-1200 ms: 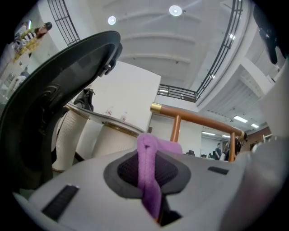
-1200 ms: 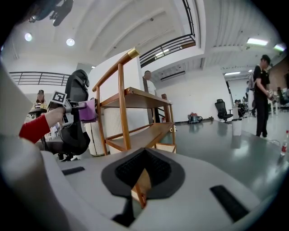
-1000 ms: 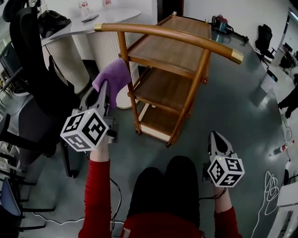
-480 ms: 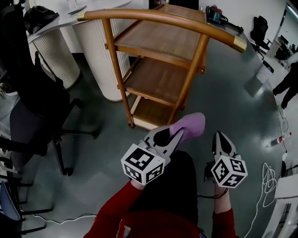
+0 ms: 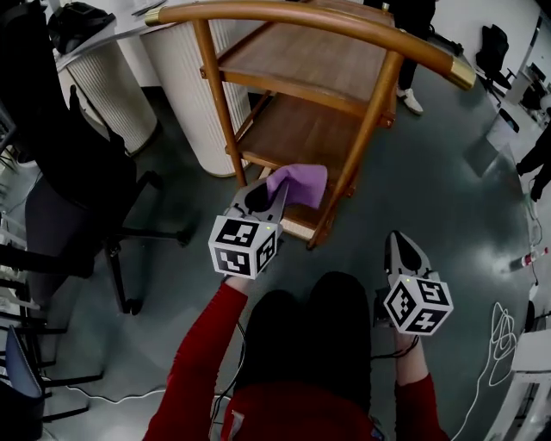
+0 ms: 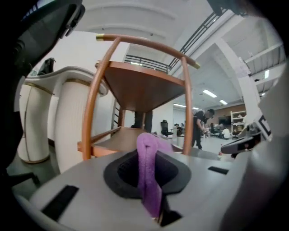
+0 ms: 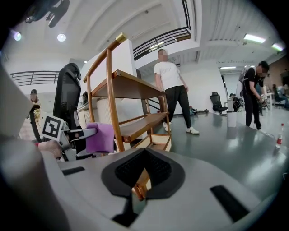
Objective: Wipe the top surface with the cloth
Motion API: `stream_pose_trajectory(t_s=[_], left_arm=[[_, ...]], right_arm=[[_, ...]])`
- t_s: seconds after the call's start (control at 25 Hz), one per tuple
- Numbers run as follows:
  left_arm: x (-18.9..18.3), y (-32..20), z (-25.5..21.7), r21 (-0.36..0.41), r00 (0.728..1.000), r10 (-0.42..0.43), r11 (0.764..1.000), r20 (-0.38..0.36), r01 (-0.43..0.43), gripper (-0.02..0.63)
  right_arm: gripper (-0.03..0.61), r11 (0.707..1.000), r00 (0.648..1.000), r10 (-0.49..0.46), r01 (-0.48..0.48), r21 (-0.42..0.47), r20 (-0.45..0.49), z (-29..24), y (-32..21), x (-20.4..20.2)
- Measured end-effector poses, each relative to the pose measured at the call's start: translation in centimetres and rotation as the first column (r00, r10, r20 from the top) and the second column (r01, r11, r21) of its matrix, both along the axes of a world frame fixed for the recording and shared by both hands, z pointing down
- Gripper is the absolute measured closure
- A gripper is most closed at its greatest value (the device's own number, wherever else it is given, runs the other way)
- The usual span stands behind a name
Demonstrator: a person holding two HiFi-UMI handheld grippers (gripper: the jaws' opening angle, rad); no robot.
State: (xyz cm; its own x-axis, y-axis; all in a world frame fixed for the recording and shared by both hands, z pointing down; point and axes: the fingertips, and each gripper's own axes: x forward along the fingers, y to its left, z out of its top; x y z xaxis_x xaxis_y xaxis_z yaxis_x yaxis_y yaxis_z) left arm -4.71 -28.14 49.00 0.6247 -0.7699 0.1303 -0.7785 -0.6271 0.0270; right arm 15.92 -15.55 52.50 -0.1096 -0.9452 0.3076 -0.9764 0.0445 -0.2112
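Observation:
A wooden three-shelf cart (image 5: 318,56) with a curved handle (image 5: 301,17) stands in front of me. My left gripper (image 5: 269,196) is shut on a purple cloth (image 5: 298,184), held low by the cart's near side, level with the lower shelves. In the left gripper view the cloth (image 6: 148,171) hangs pinched in my left gripper (image 6: 151,182), and the top shelf (image 6: 144,85) shows from underneath. My right gripper (image 5: 401,248) hangs shut and holds nothing, off to the right near my knee. The right gripper view shows that right gripper (image 7: 139,188), the cart (image 7: 131,85) and the cloth (image 7: 100,137).
A black office chair (image 5: 73,172) stands at the left. Two white ribbed column bases (image 5: 185,77) (image 5: 99,95) stand behind the cart's left side. A person in a white shirt (image 7: 171,90) walks beyond the cart, another person (image 7: 253,90) farther right. Cables (image 5: 499,336) lie on the floor.
The left gripper carried the cloth from the cart's upper left down in front of my knees, then forward and left to the cart's lower shelves. The right gripper has hardly moved.

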Motion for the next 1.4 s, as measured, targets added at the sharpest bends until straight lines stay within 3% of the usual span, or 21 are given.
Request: stream_pose_trajectory(t_s=[0.16, 0.32, 0.48, 0.52, 0.6, 0.68, 0.72, 0.8, 0.96, 1.16, 1.4], left_arm=[[-7.1, -3.8, 0.7, -0.025, 0.982, -0.189, 0.982, 0.0, 0.189, 0.565], [-13.6, -5.1, 2.4, -0.07, 0.936, -0.353, 0.933, 0.003, 0.353, 0.566], [-16.2, -4.5, 3.7, -0.106, 0.91, -0.414, 0.905, -0.006, 0.411, 0.565], [-16.0, -4.0, 4.0, -0.111, 0.915, -0.402, 0.91, -0.004, 0.4, 0.565], [-14.1, -1.7, 4.8, -0.109, 0.947, -0.32, 0.942, -0.005, 0.317, 0.565], [-10.9, 2.3, 6.0, -0.101, 0.986, -0.164, 0.981, -0.006, 0.163, 0.565], [-9.1, 4.5, 7.0, -0.11, 0.996, -0.085, 0.99, -0.01, 0.083, 0.565], [-5.3, 8.2, 9.6, -0.159, 0.998, 0.05, 0.986, -0.037, -0.055, 0.565], [2.9, 12.2, 16.0, -0.289, 0.971, 0.233, 0.927, -0.059, -0.24, 0.565], [7.4, 10.5, 20.0, -0.295, 0.955, 0.295, 0.915, 0.028, -0.274, 0.565], [6.2, 6.4, 22.2, -0.33, 0.974, 0.217, 0.926, 0.069, -0.183, 0.565]], right_arm=[[0.575, 0.999, 0.999, -0.04, 0.04, 0.002, -0.005, 0.0, -0.8, -1.4], [0.575, 0.998, 0.998, -0.066, 0.067, 0.006, -0.007, -0.3, -1.1, -2.5], [0.575, 0.996, 0.996, -0.09, 0.09, 0.015, -0.011, -0.7, -1.6, -3.4], [0.575, 0.995, 0.995, -0.095, 0.095, 0.017, -0.012, -0.7, -1.8, -3.5], [0.575, 0.995, 0.995, -0.098, 0.099, 0.019, -0.005, -0.8, -2.0, -3.7], [0.575, 0.996, 0.996, -0.093, 0.093, 0.017, 0.011, -0.7, -1.6, -4.0], [0.575, 0.996, 0.996, -0.089, 0.089, 0.015, 0.017, -0.6, -1.2, -4.1], [0.575, 0.996, 0.996, -0.085, 0.085, 0.012, 0.017, -0.5, -0.8, -4.1], [0.575, 0.996, 0.996, -0.087, 0.087, -0.022, -0.025, -0.2, -1.0, -3.8], [0.575, 0.995, 0.995, -0.086, 0.084, -0.057, -0.045, 0.9, -1.7, -4.0], [0.575, 0.989, 0.992, -0.125, 0.122, -0.088, -0.026, 2.2, -2.6, -5.9]])
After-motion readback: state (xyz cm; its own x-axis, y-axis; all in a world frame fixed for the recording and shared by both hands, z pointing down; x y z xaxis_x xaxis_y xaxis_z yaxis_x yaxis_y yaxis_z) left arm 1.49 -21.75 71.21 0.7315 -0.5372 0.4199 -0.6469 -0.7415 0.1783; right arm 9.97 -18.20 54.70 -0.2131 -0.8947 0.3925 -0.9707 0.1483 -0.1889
